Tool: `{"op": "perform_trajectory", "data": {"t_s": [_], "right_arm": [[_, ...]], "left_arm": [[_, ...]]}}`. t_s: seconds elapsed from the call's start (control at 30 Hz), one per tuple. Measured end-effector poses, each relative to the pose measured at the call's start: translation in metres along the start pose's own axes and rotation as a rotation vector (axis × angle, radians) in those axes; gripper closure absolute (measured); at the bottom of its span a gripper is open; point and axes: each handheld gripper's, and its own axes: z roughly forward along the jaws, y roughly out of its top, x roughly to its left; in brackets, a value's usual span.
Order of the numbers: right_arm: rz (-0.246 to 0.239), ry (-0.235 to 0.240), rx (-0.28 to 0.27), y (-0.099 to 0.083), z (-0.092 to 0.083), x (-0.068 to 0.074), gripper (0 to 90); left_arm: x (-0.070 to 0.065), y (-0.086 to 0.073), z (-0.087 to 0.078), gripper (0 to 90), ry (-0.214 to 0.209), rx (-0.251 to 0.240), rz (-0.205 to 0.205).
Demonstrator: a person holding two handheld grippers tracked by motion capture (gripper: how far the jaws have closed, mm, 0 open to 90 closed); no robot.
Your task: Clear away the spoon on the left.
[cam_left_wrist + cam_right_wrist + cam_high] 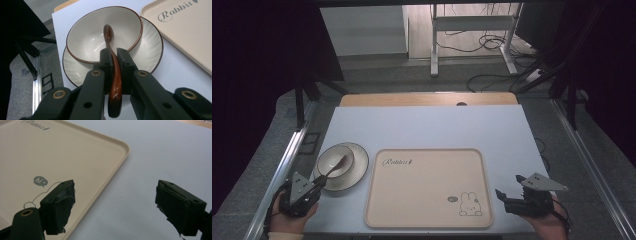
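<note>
Now the left hand-held gripper is clamped on the handle of the brown spoon, whose head lies in the bowl (on a plate). Right hand-held gripper stands apart beside the tray. Grasp step; next, probably a lift clear of the rim.

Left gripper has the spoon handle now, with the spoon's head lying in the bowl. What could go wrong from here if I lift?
1. The left gripper pinches the glossy brown spoon by its narrow, curved handle, so it may swivel or slip as it rises.
2. The spoon's head rests inside the bowl; dragging it sideways could catch the rim and shift the bowl on its plate.
3. The tray sits close by; a low swing could clip its edge.
</note>
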Motion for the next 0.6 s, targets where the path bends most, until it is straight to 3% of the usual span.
{"op": "perform_trajectory", "data": {"t_s": [0.6], "right_arm": [[0.001, -0.006, -0.002, -0.0001, -0.0002, 0.0002, 16.3]], "left_arm": [[-0.0006, 0.0091, -0.0089, 85.1, 0.008, -0.057, -0.01]]}}
